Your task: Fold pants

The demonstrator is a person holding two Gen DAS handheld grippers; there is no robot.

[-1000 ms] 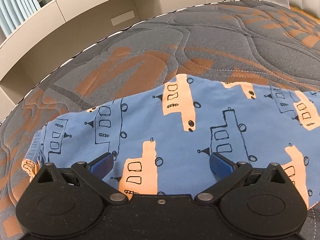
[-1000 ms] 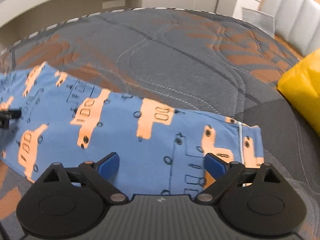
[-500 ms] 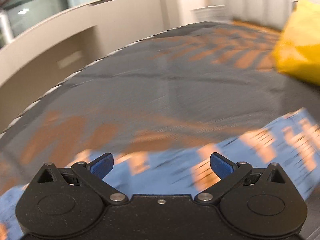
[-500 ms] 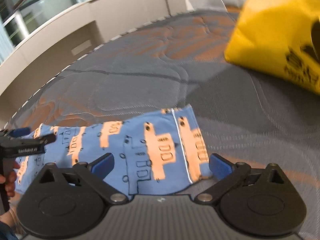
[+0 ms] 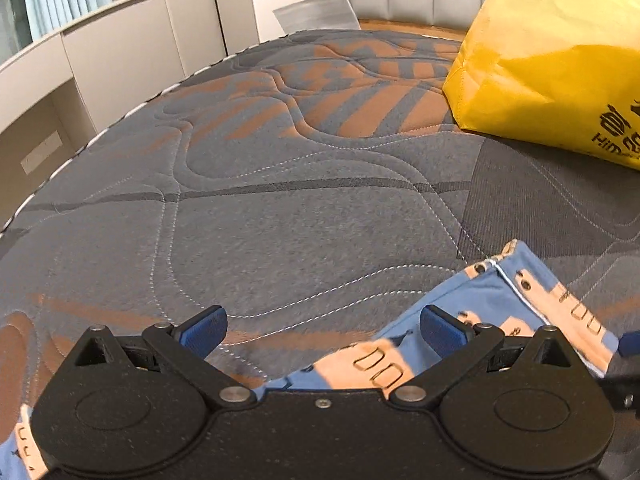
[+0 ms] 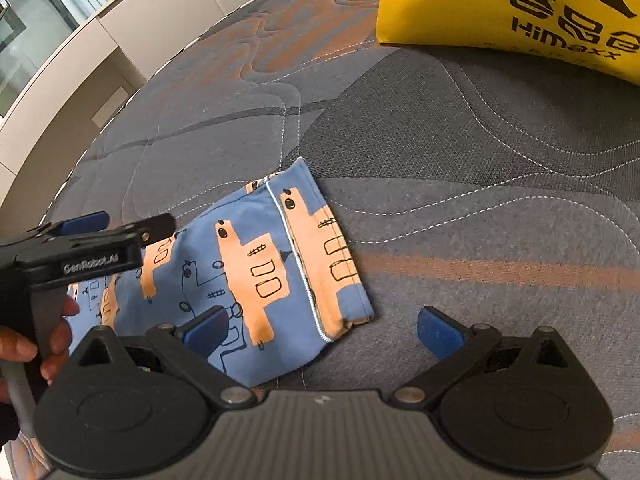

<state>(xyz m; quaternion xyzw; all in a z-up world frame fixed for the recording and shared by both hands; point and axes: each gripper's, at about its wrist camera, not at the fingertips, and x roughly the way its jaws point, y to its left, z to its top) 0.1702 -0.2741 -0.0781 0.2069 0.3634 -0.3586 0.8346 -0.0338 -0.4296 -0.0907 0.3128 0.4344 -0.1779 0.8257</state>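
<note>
Right wrist view shows most of the pants (image 6: 256, 276): blue fabric printed with peach boat shapes outlined in black, lying flat on the mattress (image 6: 480, 168) with one cuff end toward the camera's right. A white seam line runs across the cloth just inside that cuff, and the hem shows a doubled edge at its lower corner. Left wrist view catches only that cuff end of the pants (image 5: 500, 304), low and to the right, blurred near the camera, with another scrap of the same print at the bottom left corner.

Only the right wrist view shows the left gripper (image 6: 120, 224) from the side, over the pants' far end, held by a hand (image 6: 36, 344) at the frame's left edge. In its own view the left gripper (image 5: 320, 326) has its jaws spread wide, one blue pad over bare mattress, the other over the cloth, nothing clamped. The right gripper (image 6: 320, 328) also has its jaws fully released, one pad above the pants, the other beyond the cuff over the mattress.

Beyond the cuff, well apart from the pants, a yellow bag (image 6: 520, 4) with black lettering sits on the grey and orange quilted mattress. Past the pants, off the mattress edge, the left wrist view shows pale cabinets (image 5: 120, 48).
</note>
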